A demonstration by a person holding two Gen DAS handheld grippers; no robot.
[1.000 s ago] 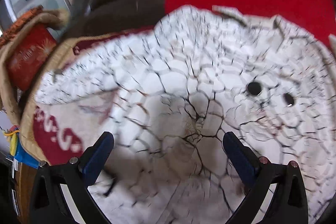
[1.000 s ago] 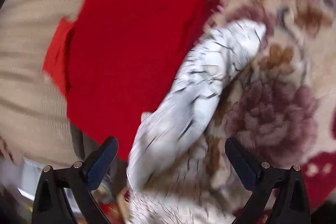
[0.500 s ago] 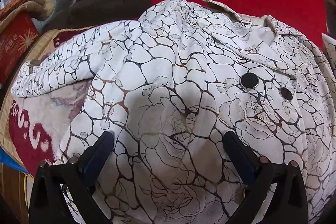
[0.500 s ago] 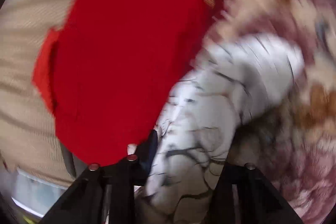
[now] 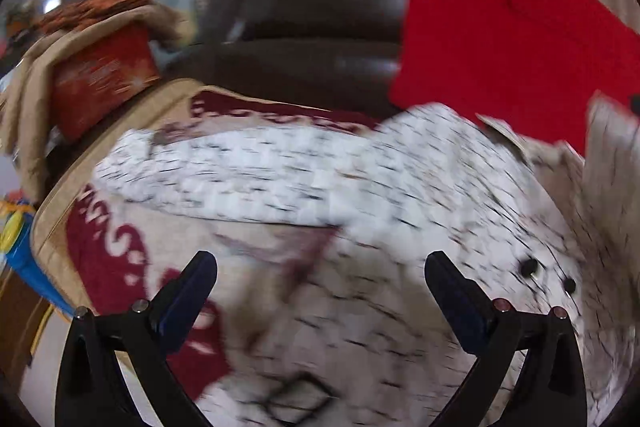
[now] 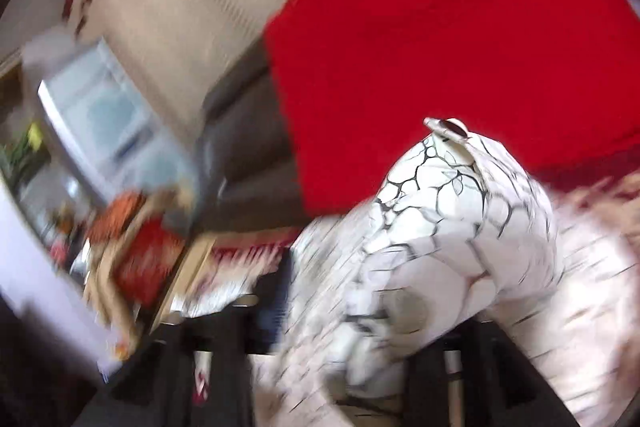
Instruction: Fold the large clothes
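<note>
Left wrist view: the left gripper [image 5: 320, 287] hangs with its jaws spread wide and nothing between them, the blue pads [image 5: 188, 291] clear of the cloth. Below it lies the shirt [image 5: 360, 187], white with a black crackle print, spread over a patterned cover [image 5: 120, 247] in cream and dark red. One sleeve runs out to the left, across the cover. Two dark buttons [image 5: 528, 267] show near the right finger. Behind the shirt sits a dark sofa [image 5: 320, 39], with a red cloth [image 5: 500, 39] draped over it on the right. A red box [image 5: 100, 75] under tan fabric stands at the far left. The whole view is blurred.

Right wrist view: more blur, and the frame is tilted. A bunched length of the shirt [image 6: 440, 227] rises straight up between the fingers of the right gripper [image 6: 360, 327], its tip ending in a dark button [image 6: 452, 127]. The jaws have just been opening, and the cloth is between them. The fingers sit low and dark in the frame, and whether the pads press the cloth I cannot tell. The red cloth [image 6: 460, 47] fills the upper right, a beige curtain [image 6: 200, 7] the upper left, and the red box [image 6: 140, 259] sits at lower left.
</note>
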